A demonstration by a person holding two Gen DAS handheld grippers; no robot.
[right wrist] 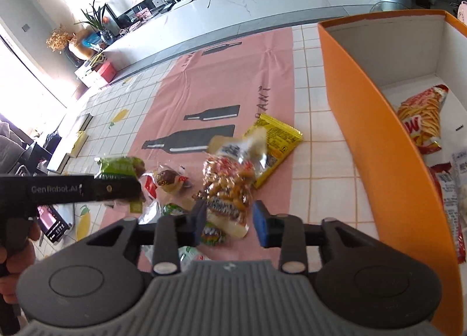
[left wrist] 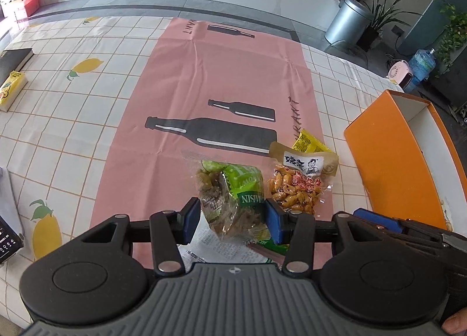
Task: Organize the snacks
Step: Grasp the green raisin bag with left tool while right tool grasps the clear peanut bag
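My left gripper (left wrist: 232, 219) is shut on a green and clear snack bag (left wrist: 233, 196), held above the pink cloth; the right wrist view shows the same bag (right wrist: 119, 166) at the left gripper's tip. A clear bag of orange peanuts (left wrist: 294, 187) lies just right of it. My right gripper (right wrist: 230, 222) stands open around the blurred peanut bag (right wrist: 230, 184); the bag nears the left pad and a gap shows at the right pad. A yellow packet (right wrist: 274, 143) lies behind it. The orange box (right wrist: 379, 146) on the right holds a red chips bag (right wrist: 420, 123) and other packets.
Small wrapped snacks (right wrist: 167, 178) lie on the pink bottle-print cloth (left wrist: 219, 73) under my grippers. A black book (left wrist: 14, 61) and a yellow carton (left wrist: 11, 88) sit at the table's left, with a dark device (left wrist: 5, 236) at the near left edge.
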